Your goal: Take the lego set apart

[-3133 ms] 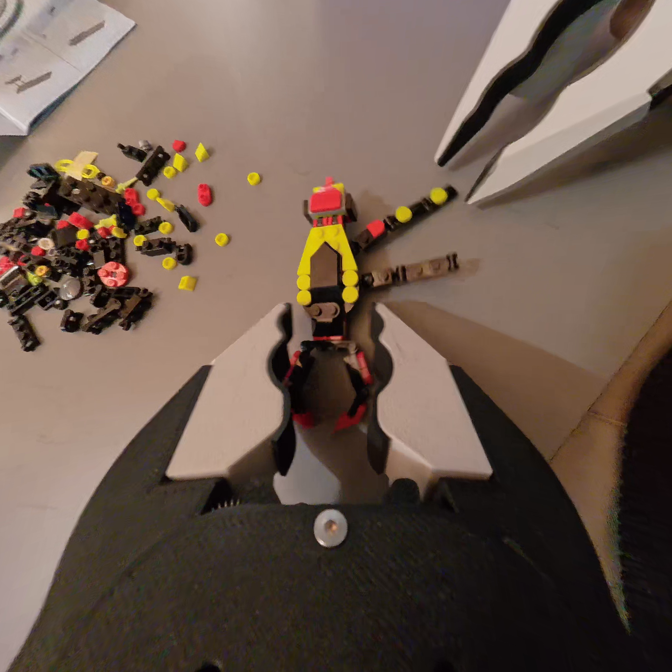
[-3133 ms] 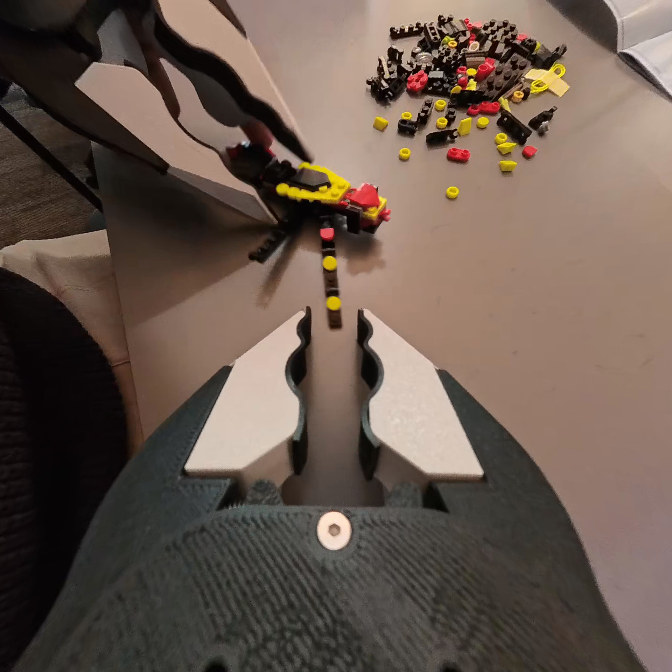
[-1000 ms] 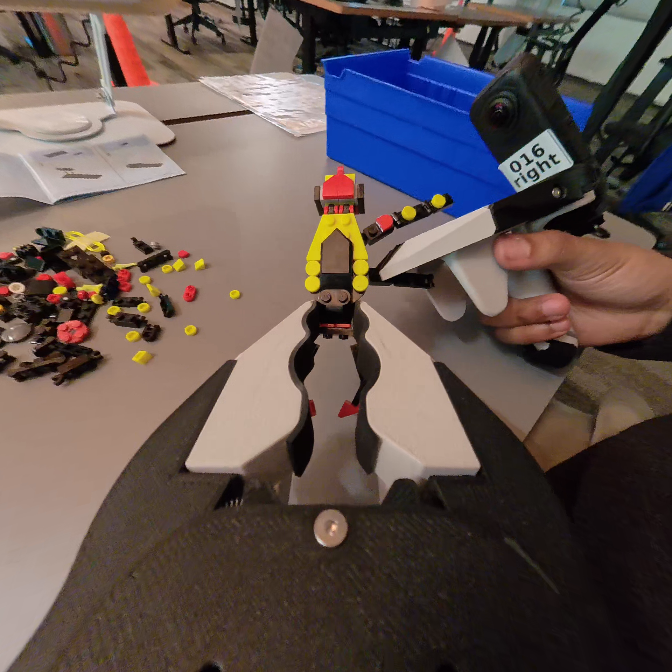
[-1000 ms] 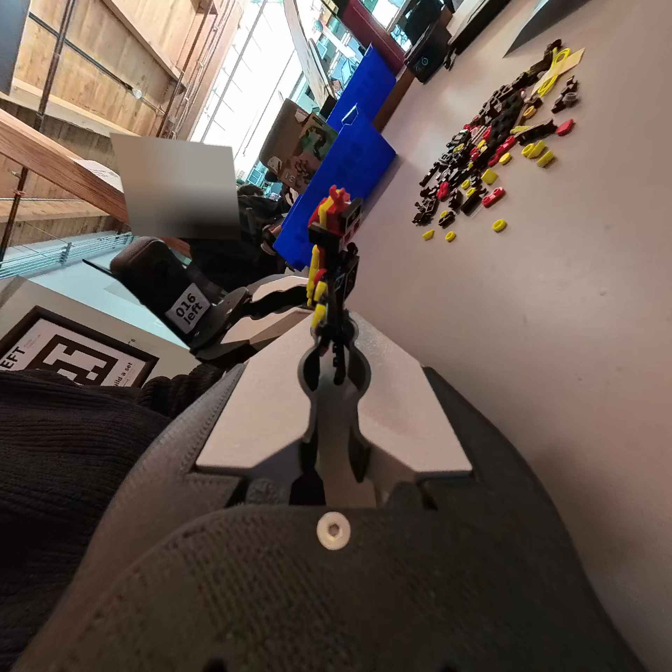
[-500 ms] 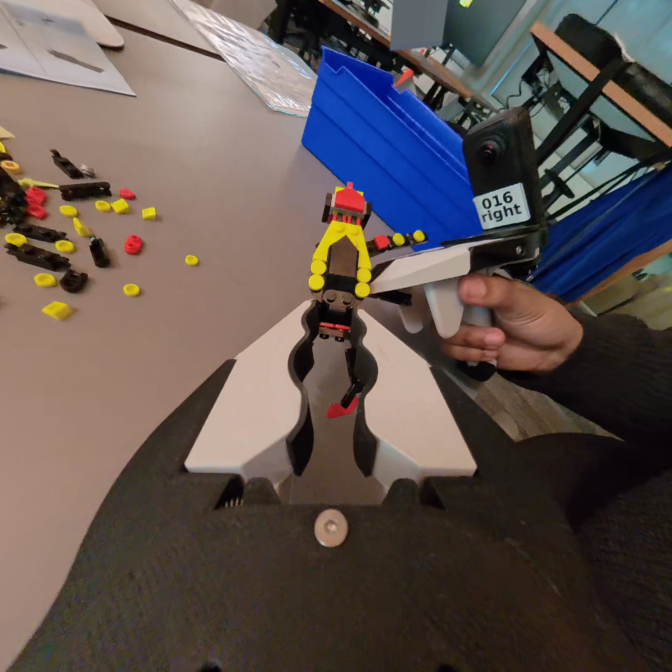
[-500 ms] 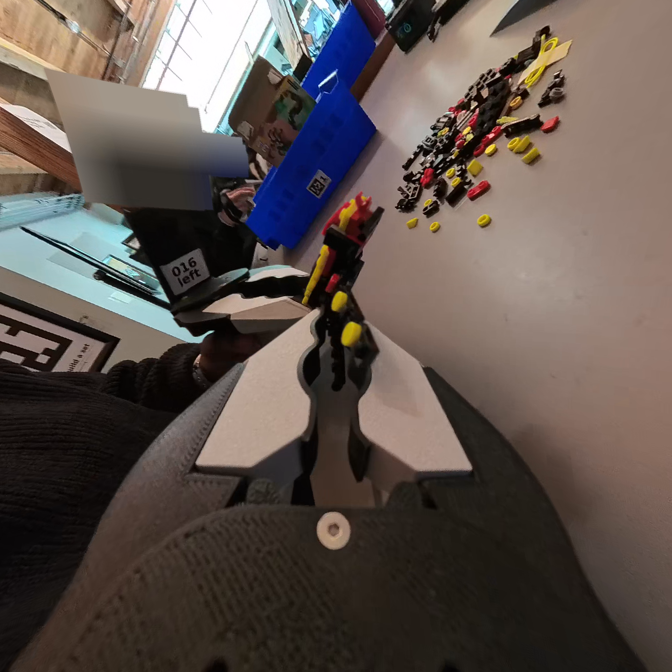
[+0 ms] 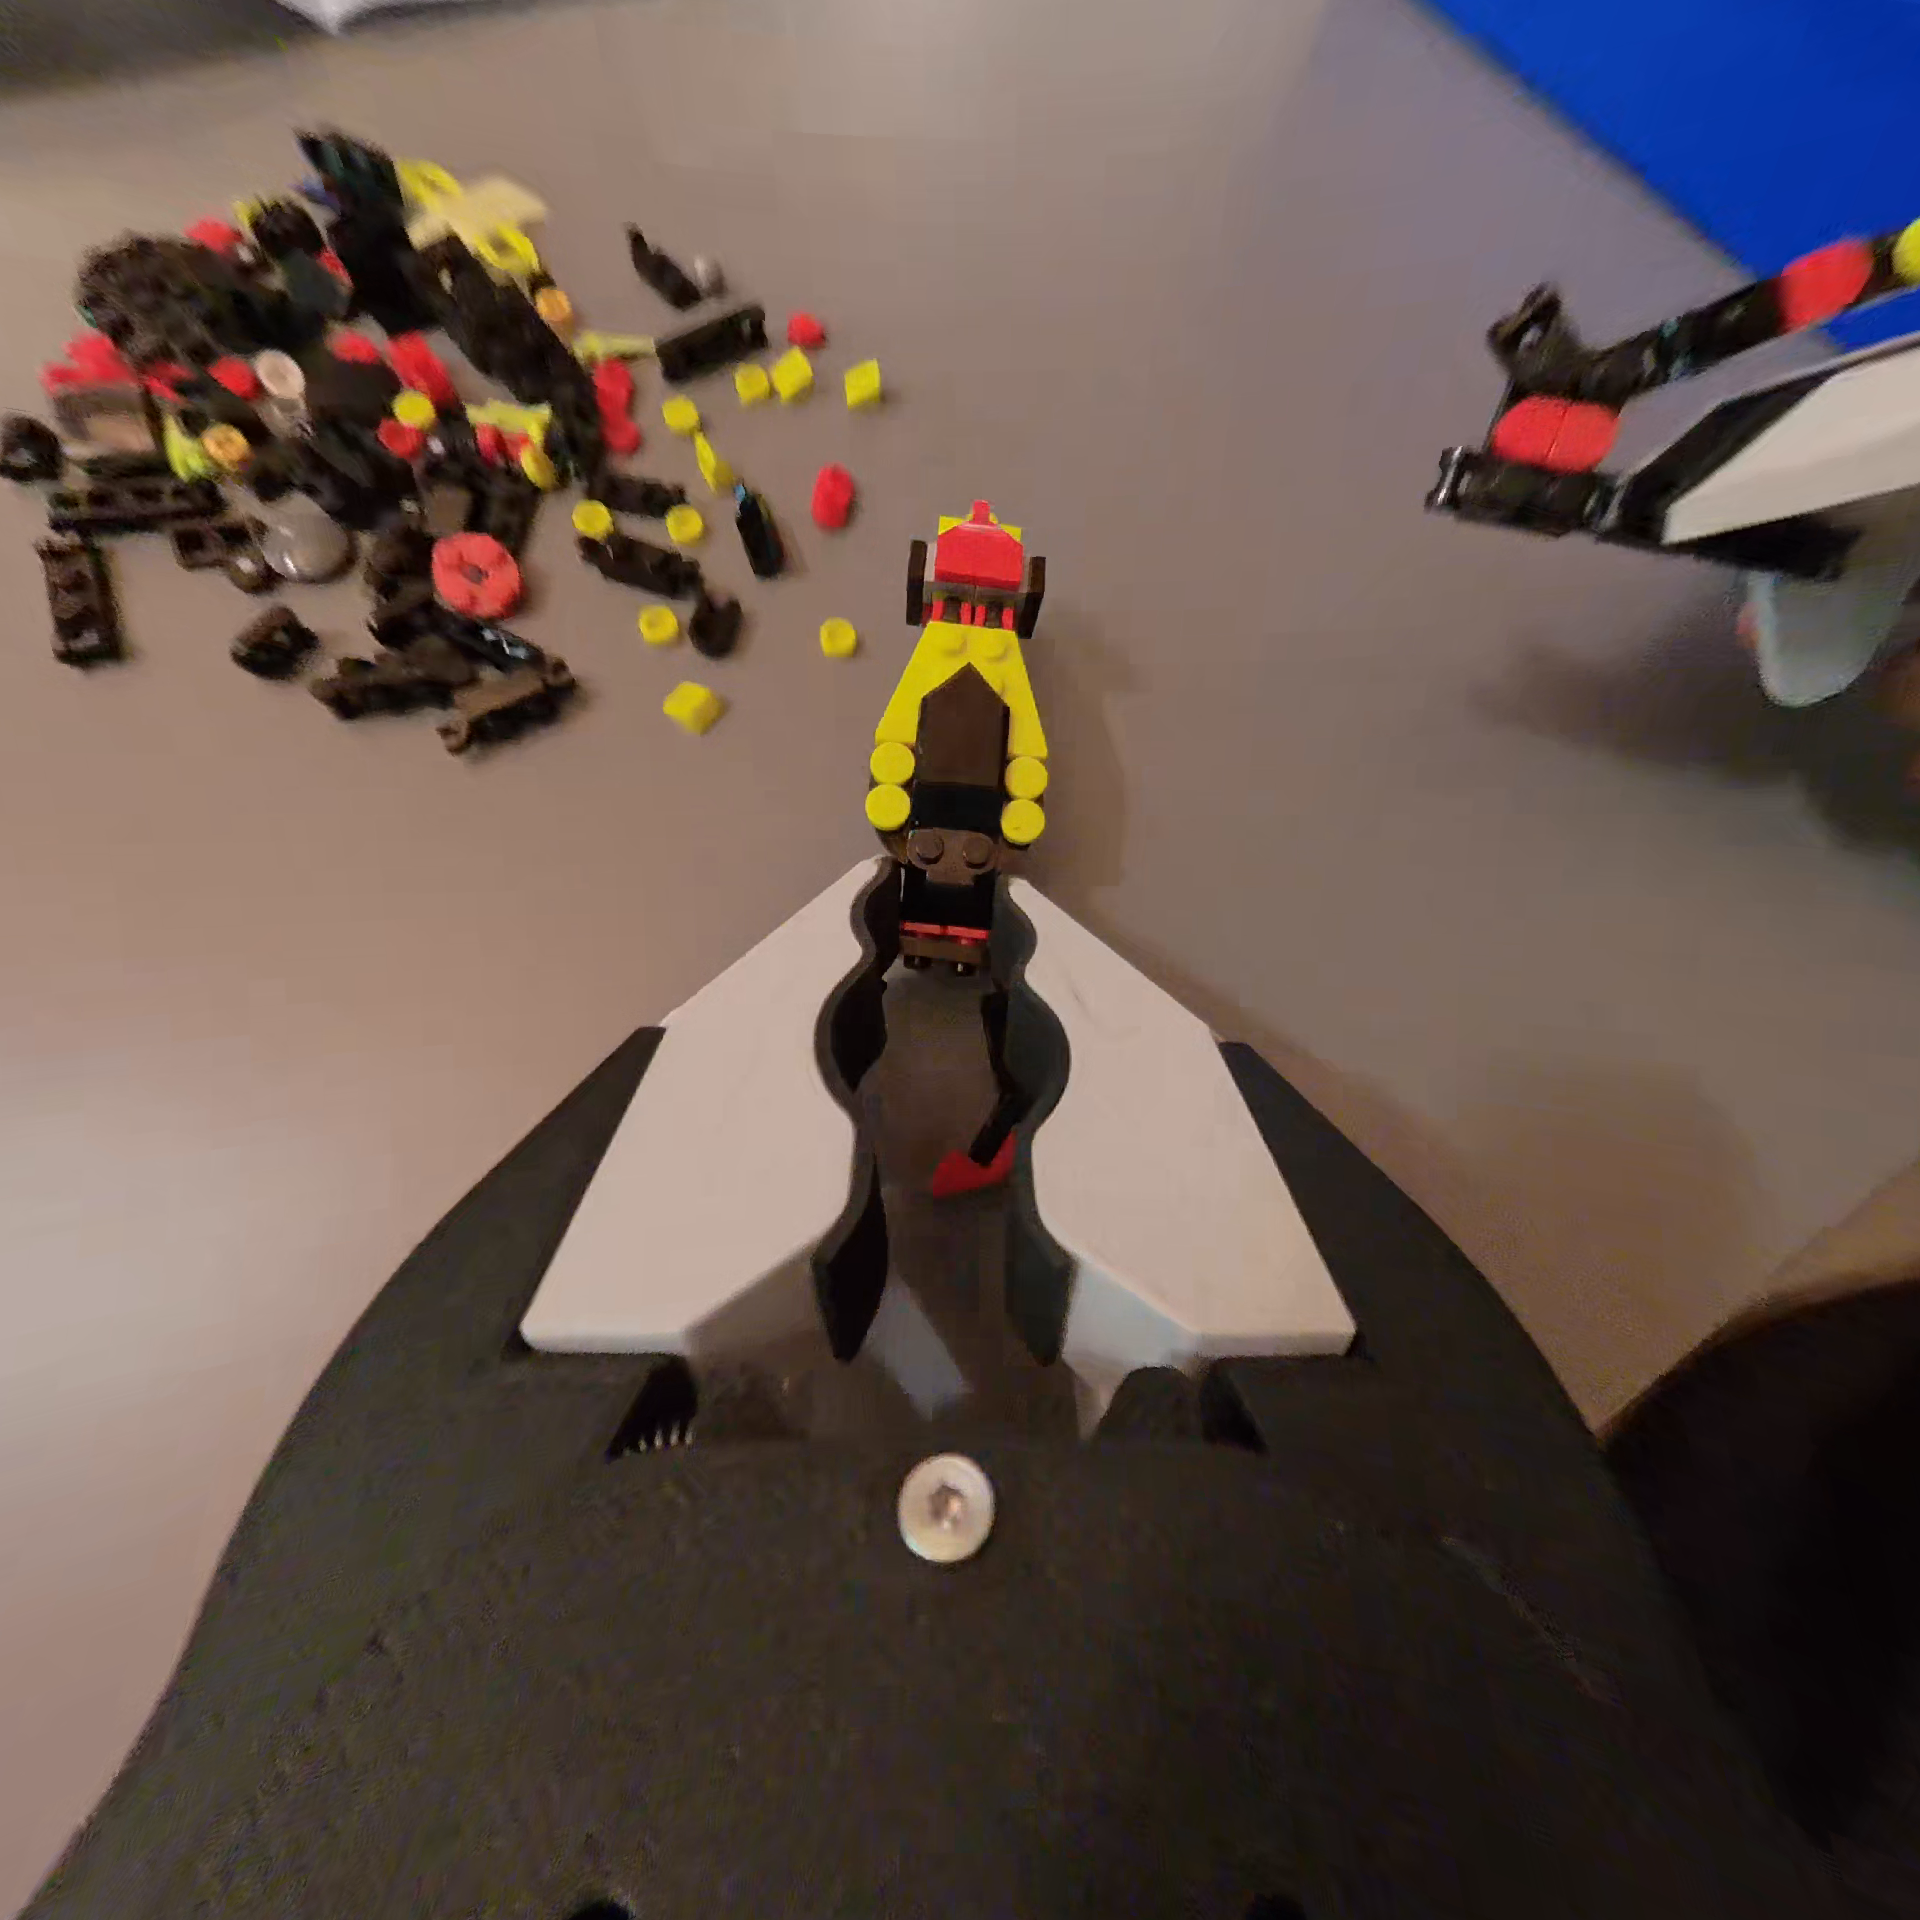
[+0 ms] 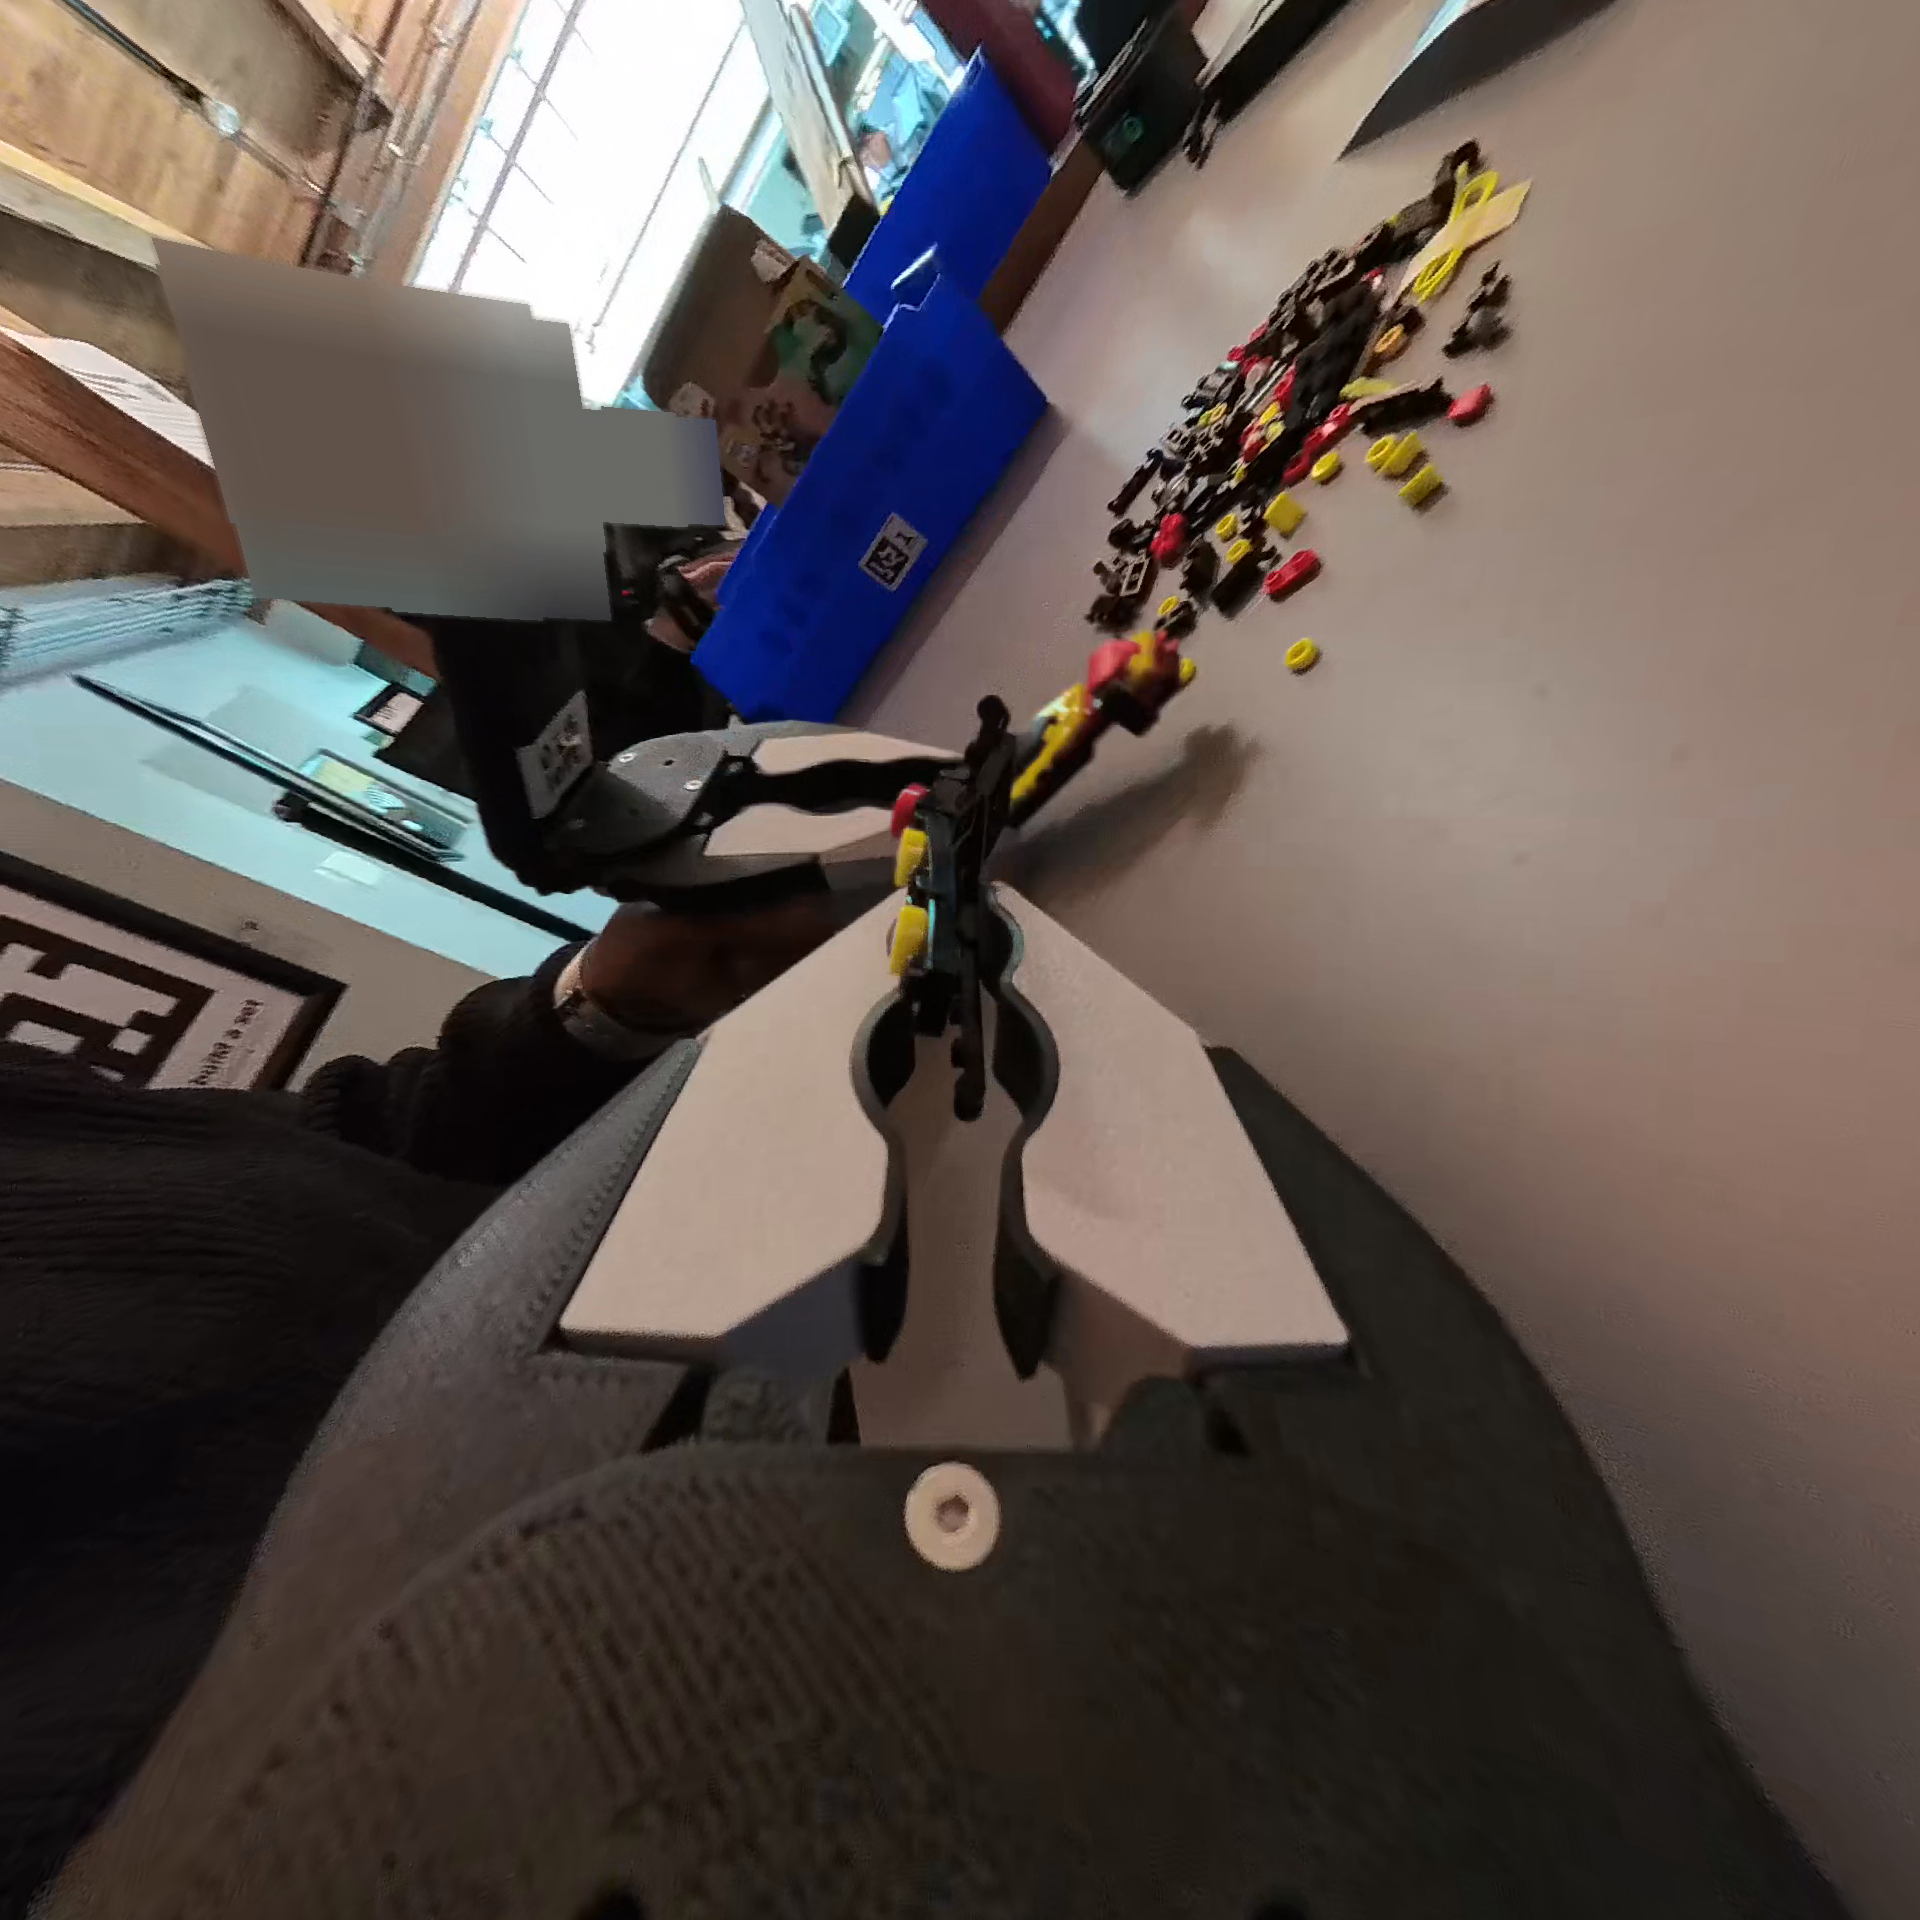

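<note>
Plainly, the left gripper (image 7: 945, 914) is clamped narrow on the black tail end of the lego body (image 7: 961, 717), its jaws pinching the dark block just behind the yellow plates, so the yellow-and-red front projects clear of the tips and one black leg with a red foot (image 7: 977, 1164) hangs back between the fingers. That grip reads as an anchor: the body is held by its sturdiest section so that parts can be pulled off it. To the right of the body, and well apart from it, the right gripper (image 8: 961, 940) is closed on a black limb assembly (image 8: 951, 862) carrying yellow and red round studs; in the left wrist view the same piece (image 7: 1558, 416) shows detached at the tips of the other tool, free of the body. Both pieces are held above the grey table (image 7: 1247, 260), the body's shadow falling on the surface beneath it. To the left of the body, on the table, lies the heap of loose pieces (image 7: 343, 457), black, red and yellow, with stray yellow studs scattered nearest the body. Beyond the body, at the far edge of the table, stands a blue bin (image 8: 894, 499). In my judgement the limb is ready to go to the heap, while the body remains largely assembled.
</note>
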Demonstrator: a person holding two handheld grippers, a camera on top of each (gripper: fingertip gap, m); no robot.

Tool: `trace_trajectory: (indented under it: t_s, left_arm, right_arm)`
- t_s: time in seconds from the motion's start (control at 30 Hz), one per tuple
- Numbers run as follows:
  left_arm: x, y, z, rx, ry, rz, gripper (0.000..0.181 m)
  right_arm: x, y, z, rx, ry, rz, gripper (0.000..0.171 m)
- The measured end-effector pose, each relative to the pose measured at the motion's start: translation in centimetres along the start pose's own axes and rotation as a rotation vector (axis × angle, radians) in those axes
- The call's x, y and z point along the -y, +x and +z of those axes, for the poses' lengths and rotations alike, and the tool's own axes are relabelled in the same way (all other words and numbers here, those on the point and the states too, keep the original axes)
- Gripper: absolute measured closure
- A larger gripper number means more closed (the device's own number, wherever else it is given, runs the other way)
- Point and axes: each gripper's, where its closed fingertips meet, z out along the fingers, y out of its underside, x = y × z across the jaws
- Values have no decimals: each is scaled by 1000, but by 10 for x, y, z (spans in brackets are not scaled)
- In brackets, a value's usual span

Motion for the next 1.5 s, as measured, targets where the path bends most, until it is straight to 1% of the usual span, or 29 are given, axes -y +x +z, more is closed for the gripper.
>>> trace_trajectory:
  t_s: [0.1, 0.17, 0.33, 0.37, 0.47, 0.57, 0.67, 0.7, 0.77, 0.83, 0.87, 0.97, 1.07, 1.13, 1.2, 1.23, 1.37, 1.43, 1.5]
  left_arm:
    - [-6, -6, 4, 37, -42, 10, 167]
    - [-7, -13, 3, 68, -48, 21, 166]
    - [-7, -16, 2, 52, -42, -7, 165]
    - [-6, -15, 2, 47, -42, -2, 161]
    - [0, -10, 0, 50, -9, 28, 142]
    - [18, 3, -8, 43, 81, 71, 139]
    - [33, 42, -19, -129, 182, 82, 134]
    - [34, 57, -21, -216, 190, 54, 134]
    - [32, 87, -27, -410, 172, -33, 124]
    - [33, 107, -35, -575, 156, -131, 124]
    - [35, 112, -38, -631, 158, -181, 126]
    - [37, 126, -52, -820, 149, -271, 153]
    - [38, 128, -56, -887, 149, -323, 158]
    - [41, 124, -57, -905, 159, -365, 167]
    - [43, 118, -55, -902, 165, -407, 173]
    - [42, 117, -54, -904, 157, -413, 173]
    - [39, 108, -47, -832, 144, -380, 176]
    - [40, 101, -45, -798, 156, -389, 176]
    - [41, 100, -48, -839, 153, -425, 176]
  right_arm:
    - [-6, 0, 3, 54, -14, 48, 164]
    - [-12, 2, 5, 50, -40, 60, 164]
    - [-32, 9, 12, -14, -157, 36, 164]
    - [-34, 9, 13, -18, -170, 24, 164]
    - [-35, 7, 13, -13, -175, 7, 164]
    - [-33, 3, 11, 26, -160, 27, 164]
    - [-30, -12, 10, 118, -147, 6, 164]
    - [-29, -18, 9, 158, -140, 0, 164]
    - [-27, -32, 9, 244, -121, 15, 164]
    - [-27, -45, 7, 331, -121, 39, 164]
    - [-29, -50, 6, 369, -131, 46, 164]
    - [-34, -58, 6, 410, -161, 37, 164]
    - [-36, -59, 5, 425, -182, 40, 164]
    - [-42, -56, 4, 417, -225, 45, 163]
    - [-50, -54, 4, 408, -274, 38, 164]
    - [-52, -54, 4, 403, -284, 30, 163]
    - [-47, -38, 9, 281, -250, -37, 160]
    - [-37, -27, 7, 218, -205, -52, 145]
    - [-26, -20, 2, 191, -152, -44, 139]
